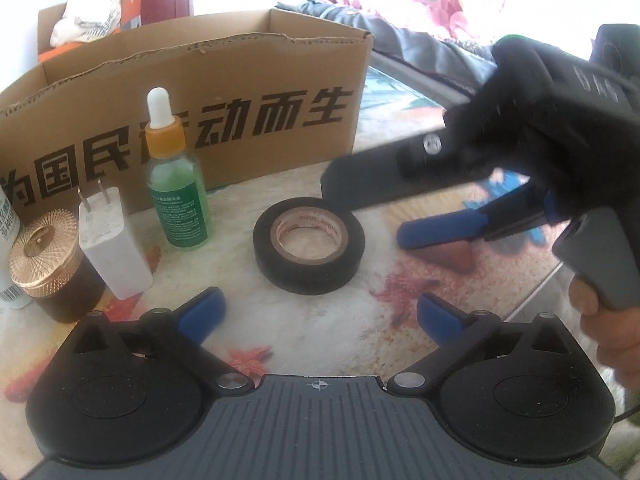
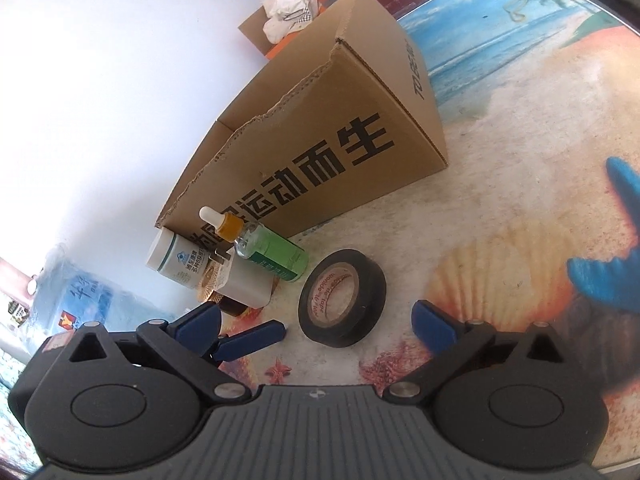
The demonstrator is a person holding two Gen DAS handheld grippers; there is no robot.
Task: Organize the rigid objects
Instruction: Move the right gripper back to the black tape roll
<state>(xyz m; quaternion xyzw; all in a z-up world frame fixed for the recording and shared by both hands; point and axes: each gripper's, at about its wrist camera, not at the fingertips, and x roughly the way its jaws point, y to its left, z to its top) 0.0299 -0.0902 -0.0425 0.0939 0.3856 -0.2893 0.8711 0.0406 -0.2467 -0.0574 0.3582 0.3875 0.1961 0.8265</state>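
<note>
The left hand-held gripper (image 1: 318,312) hangs over the worktop (image 1: 340,336) with its blue fingers (image 1: 200,312) spread wide and nothing between them. The right hand-held gripper (image 2: 316,320) is also wide open and empty; in the left wrist view it comes in from the right side, held by a hand (image 1: 608,320) on its grey handle.

Just beyond both pairs of fingers, a roll of black tape (image 1: 309,245) lies flat on the printed worktop, and no finger touches it. In the left wrist view one dark finger of the right hand-held gripper reaches over its far rim.

A little left of the tape a green dropper bottle (image 1: 176,176) with an orange collar and a white bulb stands upright. Next to it a white charger plug (image 1: 114,246) stands with its prongs up, and then a dark jar with a gold lid (image 1: 50,262). A white bottle (image 2: 178,262) stands behind these, near the left edge of the worktop.

Behind this group, an open cardboard box (image 1: 224,120) with large black characters stands on the worktop. Further back a second box holds white cloth (image 1: 86,18).
</note>
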